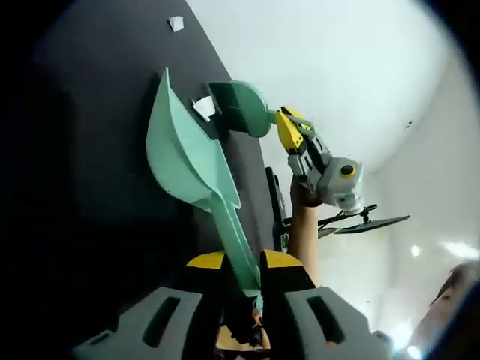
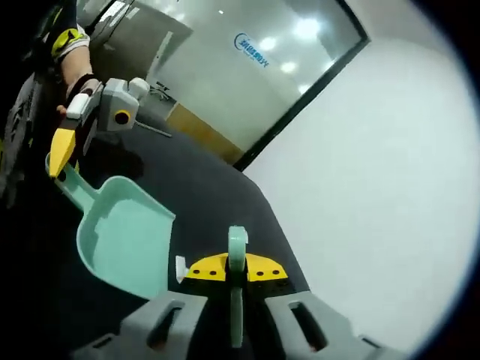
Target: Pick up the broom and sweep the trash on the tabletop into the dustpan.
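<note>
Ahead of our left gripper (image 1: 241, 276), clamped on the dustpan's handle, the dustpan (image 1: 180, 154) reaches out over the black tabletop (image 1: 97, 150). Our right gripper (image 2: 229, 279) is clenched on the broom (image 1: 241, 109), whose handle stands up between its jaws. We judge the sweep to be in hand: the broom head sits just beyond the pan's mouth with a white scrap (image 1: 204, 108) at the pan's edge, touching or nearly so. Another scrap (image 1: 175, 23) lies farther out on the tabletop. The next move calls for drawing the broom toward the pan while we hold the pan's lip down. Both tools look like smooth mint-green plastic, the pan a shallow scoop with raised sides. The tabletop is matte; the scraps seem crumpled paper, though they are small.
</note>
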Available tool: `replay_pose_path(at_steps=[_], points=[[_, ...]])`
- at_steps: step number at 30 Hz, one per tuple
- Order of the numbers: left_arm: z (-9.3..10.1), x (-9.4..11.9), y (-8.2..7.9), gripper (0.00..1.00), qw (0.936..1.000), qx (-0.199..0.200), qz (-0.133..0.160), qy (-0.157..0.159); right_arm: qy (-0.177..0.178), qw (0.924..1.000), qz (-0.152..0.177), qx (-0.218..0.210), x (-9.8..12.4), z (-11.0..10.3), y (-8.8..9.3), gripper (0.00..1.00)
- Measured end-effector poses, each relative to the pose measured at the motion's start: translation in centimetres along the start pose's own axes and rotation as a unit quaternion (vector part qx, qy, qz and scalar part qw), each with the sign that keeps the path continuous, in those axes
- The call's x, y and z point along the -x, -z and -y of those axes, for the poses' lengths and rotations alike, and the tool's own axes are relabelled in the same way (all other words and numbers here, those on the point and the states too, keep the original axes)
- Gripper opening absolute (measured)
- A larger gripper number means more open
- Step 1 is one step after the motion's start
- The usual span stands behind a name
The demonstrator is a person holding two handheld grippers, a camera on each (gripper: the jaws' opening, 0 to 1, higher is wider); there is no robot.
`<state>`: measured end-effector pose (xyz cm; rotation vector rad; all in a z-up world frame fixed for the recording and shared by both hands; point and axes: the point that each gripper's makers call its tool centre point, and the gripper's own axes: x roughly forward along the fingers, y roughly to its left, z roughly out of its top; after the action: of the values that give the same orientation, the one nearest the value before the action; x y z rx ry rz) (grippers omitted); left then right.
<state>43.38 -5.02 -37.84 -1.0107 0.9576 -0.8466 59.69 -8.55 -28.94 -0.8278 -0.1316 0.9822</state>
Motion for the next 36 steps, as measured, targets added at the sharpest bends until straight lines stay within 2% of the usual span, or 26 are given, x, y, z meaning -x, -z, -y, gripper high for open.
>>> replay_pose_path(at_steps=[4,6,7,8,10,17,24,28,30,32,34,36], points=[[-0.1,-0.3,-0.6,0.15,1.0000,0.002,0.003,0.005,-0.013,0.9999,0.001,-0.010,-1.6,0.3,-0.7,0.04],[-0.4,-0.5,-0.9,0.14,0.9999,0.007,0.006,0.005,-0.032,0.9990,-0.006,-0.029,-2.1,-0.6,-0.9,0.04],[-0.4,-0.5,-1.0,0.14,0.9999,0.011,0.005,0.007,-0.055,0.9968,-0.001,-0.058,-2.5,-1.6,-1.4,0.04],[-0.4,-0.5,-1.1,0.14,0.9999,0.014,0.004,0.009,-0.060,0.9962,-0.001,-0.062,-2.6,-1.8,-1.6,0.04],[-0.3,-0.4,-1.4,0.14,0.9998,0.016,0.007,0.011,-0.058,0.9978,-0.015,-0.029,-2.7,-2.3,-1.6,0.04],[-0.5,-0.1,-1.4,0.14,0.9994,0.025,0.014,0.018,-0.072,0.9962,-0.011,-0.046,-1.3,-3.5,-3.2,0.04],[-0.5,-0.1,-1.1,0.14,0.9995,0.018,0.017,0.017,-0.114,0.9912,0.007,-0.066,0.8,-6.2,-6.2,0.04],[-0.4,0.0,-1.0,0.14,0.9996,0.013,0.015,0.018,-0.134,0.9871,0.036,-0.080,2.5,-7.2,-8.7,0.04],[-0.4,0.0,-0.8,0.14,0.9997,0.011,0.015,0.018,-0.122,0.9894,0.043,-0.065,3.1,-6.7,-9.2,0.04],[-0.4,-0.1,-0.7,0.14,0.9996,0.011,0.015,0.020,-0.080,0.9951,0.052,-0.026,4.0,-4.7,-9.4,0.04],[-0.4,-0.2,-0.5,0.14,0.9996,0.012,0.011,0.023,-0.028,0.9987,0.043,-0.006,5.5,-1.8,-8.9,0.04],[-0.2,-0.5,-0.3,0.14,0.9995,0.013,0.007,0.028,0.020,0.9991,0.033,-0.017,7.2,1.5,-7.8,0.04]])
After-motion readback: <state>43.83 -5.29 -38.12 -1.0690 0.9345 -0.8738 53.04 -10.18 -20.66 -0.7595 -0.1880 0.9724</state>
